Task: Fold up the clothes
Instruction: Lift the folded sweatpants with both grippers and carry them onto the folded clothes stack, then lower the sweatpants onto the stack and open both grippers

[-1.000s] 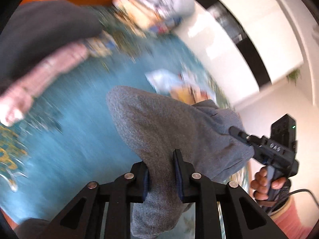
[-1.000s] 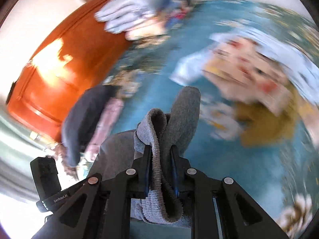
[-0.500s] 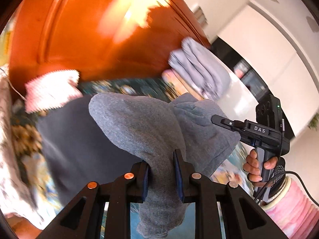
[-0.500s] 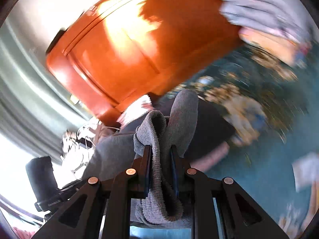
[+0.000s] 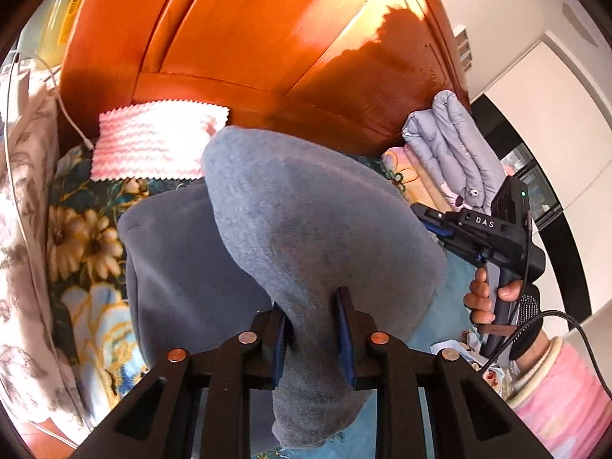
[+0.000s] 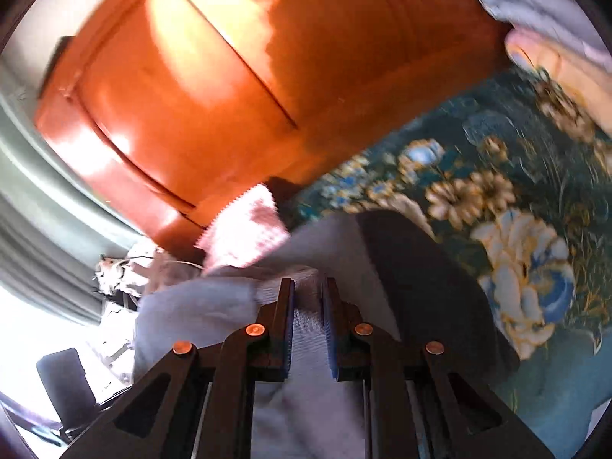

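1. Left wrist view: your left gripper point(image 5: 311, 315) is clamped on a fold of the grey garment point(image 5: 317, 237), with cloth bunched between its two blue-padded fingers point(image 5: 342, 329) and hanging below them.
2. The grey garment rises from the fingers in a rounded hump and hangs above a folded dark grey garment point(image 5: 179, 267) lying on the floral bedspread point(image 5: 82, 244).
3. A pink-and-white striped cloth point(image 5: 153, 141) with a zigzag edge lies beyond the dark garment, against the base of the orange wooden headboard point(image 5: 267, 38).
4. To the right you hold the right gripper point(image 5: 470, 229); its tip is hidden behind the grey garment, so its grip cannot be told from here. Your hand point(image 5: 489, 298) wraps the handle, a pink sleeve point(image 5: 554, 394) at the wrist.
5. A stack of folded items, topped by a lilac quilted garment point(image 5: 451, 141), sits near the headboard on the right.
6. Right wrist view (blurred): your right gripper point(image 6: 308, 306) has its jaws narrowly set with the grey garment point(image 6: 310, 344) lying between the fingers; contact looks firm, so it is holding the cloth.
7. The garment spreads left and down from the fingers. Just beside it on the right lies the dark grey garment point(image 6: 428, 287), on the floral bedspread point(image 6: 497, 199).
8. The pink striped cloth point(image 6: 244, 229) sits just beyond the fingertips, by the headboard point(image 6: 229, 76).
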The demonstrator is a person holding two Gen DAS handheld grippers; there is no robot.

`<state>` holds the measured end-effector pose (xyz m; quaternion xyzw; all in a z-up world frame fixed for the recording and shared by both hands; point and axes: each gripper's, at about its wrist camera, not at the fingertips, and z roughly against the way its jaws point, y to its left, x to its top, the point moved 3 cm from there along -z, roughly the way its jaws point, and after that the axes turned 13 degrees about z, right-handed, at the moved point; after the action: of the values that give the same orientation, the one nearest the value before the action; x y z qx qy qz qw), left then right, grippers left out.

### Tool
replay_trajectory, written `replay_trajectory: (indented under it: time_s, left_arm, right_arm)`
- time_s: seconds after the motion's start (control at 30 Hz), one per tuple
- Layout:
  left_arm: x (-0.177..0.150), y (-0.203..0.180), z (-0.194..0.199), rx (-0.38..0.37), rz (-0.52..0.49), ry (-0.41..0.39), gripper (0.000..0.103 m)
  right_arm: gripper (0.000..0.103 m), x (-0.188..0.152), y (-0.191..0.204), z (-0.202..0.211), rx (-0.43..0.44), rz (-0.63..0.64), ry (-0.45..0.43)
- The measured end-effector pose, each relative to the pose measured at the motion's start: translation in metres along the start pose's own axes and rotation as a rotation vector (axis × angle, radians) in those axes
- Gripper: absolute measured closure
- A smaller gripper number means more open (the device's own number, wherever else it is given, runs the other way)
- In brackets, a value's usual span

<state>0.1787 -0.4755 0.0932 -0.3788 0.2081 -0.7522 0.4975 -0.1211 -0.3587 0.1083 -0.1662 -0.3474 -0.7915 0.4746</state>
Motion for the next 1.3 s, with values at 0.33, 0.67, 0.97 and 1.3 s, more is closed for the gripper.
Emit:
replay_trajectory:
  time_s: [0.33,0.67,0.97,1.3]
  left_arm:
    - [-0.001,-0.011,0.039,0.080,-0.042,-0.071,0.072]
    - [0.000,-0.041,-0.021,0.169,-0.194,-0.009,0.053]
    - [0.004,-0.042,-0.015,0.195,-0.124,-0.023,0.034]
    - [-0.065,-0.072,0.009,0.190,-0.086,-0.109,0.012]
  right_arm:
    - [0.086,-0.004,0.023,0.048,-0.012,0.034,-0.104]
    - [0.083,-0.032,0.084,-0.004,-0.119,0.322,0.027]
    - [0.083,-0.033,0.081,-0.023,-0.165,0.273,0.044]
    - [0.054,-0.101,0.090,0.048,-0.234,0.384,0.040]
